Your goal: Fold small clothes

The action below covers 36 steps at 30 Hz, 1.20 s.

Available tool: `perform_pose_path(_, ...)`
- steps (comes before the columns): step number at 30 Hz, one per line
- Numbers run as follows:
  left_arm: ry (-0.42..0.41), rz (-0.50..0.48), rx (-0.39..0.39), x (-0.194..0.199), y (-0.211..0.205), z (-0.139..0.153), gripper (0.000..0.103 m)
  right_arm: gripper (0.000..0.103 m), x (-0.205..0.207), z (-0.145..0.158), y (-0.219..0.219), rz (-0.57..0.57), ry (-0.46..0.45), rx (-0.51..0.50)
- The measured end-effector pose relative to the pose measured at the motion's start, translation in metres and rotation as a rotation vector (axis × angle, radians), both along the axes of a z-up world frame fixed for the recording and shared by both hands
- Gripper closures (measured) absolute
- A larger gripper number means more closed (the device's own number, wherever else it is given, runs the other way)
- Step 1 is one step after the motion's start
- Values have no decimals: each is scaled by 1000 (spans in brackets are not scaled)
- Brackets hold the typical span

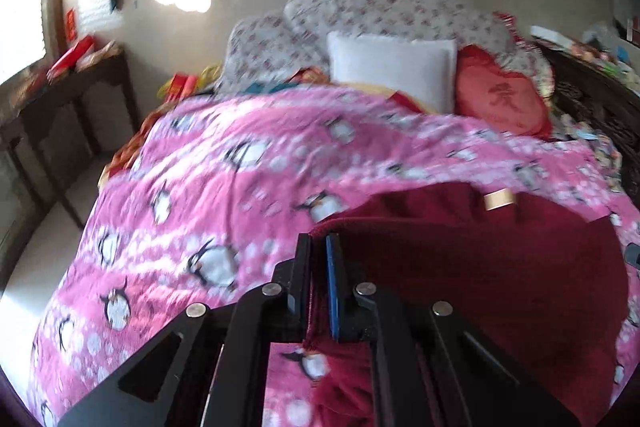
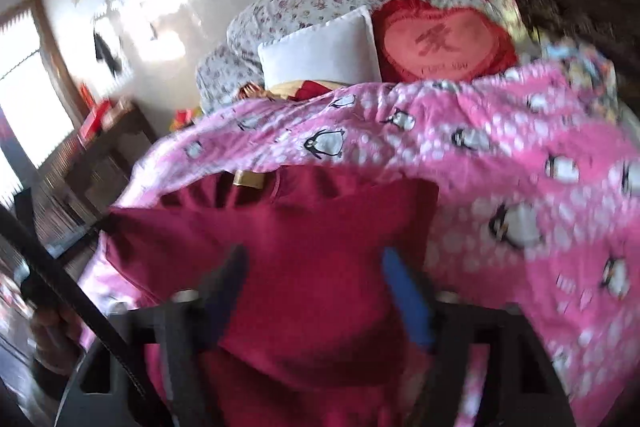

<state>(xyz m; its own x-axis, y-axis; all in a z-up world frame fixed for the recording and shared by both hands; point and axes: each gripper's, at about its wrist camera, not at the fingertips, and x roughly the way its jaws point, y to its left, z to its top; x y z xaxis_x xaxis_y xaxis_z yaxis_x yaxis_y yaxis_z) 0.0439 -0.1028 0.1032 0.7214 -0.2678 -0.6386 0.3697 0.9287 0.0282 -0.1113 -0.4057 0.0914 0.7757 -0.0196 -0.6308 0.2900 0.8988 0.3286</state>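
Dark red knit garment, small, with a gold neck label: lies on a pink fleece blanket with penguin print covering a bed. Left gripper: clenched on the garment's left edge, cloth pinched between its pads. Right gripper: jaws apart, straddling the garment's cloth, blurred; pads not pressing. White square pillow and red heart-shaped cushion: at the bed's head.

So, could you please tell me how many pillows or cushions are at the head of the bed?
2: a white pillow leaning on the floral bedding, and a red heart-shaped cushion touching its right side. The pink penguin blanket may hide more.
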Motion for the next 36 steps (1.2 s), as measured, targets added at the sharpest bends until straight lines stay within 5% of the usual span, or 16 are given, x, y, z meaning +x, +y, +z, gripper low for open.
perform_pose_path(5, 127, 38, 54, 18, 9, -51, 103, 51, 39, -40, -8, 2, 146, -124)
perform_pose_path(10, 160, 53, 56, 21, 12, -60, 103, 46, 20, -28, -11, -38, 110, -90)
perform_pose_path(13, 137, 49, 28, 14, 19, -48, 103, 39, 0, -16, 8, 39, 75, -73)
perform_pose_path(15, 126, 45, 18, 6, 24, -42, 103, 34, -8, -21, 27, 81, 105, -139)
perform_pose_path(18, 137, 35, 23, -6, 26, -39, 100, 31, -4, -52, 42, 52, 266, -397)
perform_pose_path(19, 143, 30, 27, -10, 27, -39, 96, 25, -4, -60, 37, 43, 280, -398)
perform_pose_path(21, 153, 10, 33, -24, 31, -37, 81, 25, -10, -62, 14, 17, 242, -224)
perform_pose_path(23, 147, -12, 26, -40, 37, -34, 44, 25, -23, -53, 7, 1, 208, -147)
perform_pose_path(24, 138, -18, 22, -48, 41, -31, 39, 25, -28, -48, 10, -4, 198, -165)
perform_pose_path(27, 141, -45, 23, -75, 53, -28, 32, 25, -48, -34, 20, -9, 188, -196)
perform_pose_path(33, 247, -132, 4, -121, 69, -36, 24, 25, -86, -50, 33, 43, 210, -78)
perform_pose_path(35, 313, -172, -12, -137, 71, -47, 24, 38, -87, -68, 32, 45, 245, -75)
perform_pose_path(36, 332, -183, -10, -142, 73, -51, 24, 75, -86, -75, 32, 64, 258, -71)
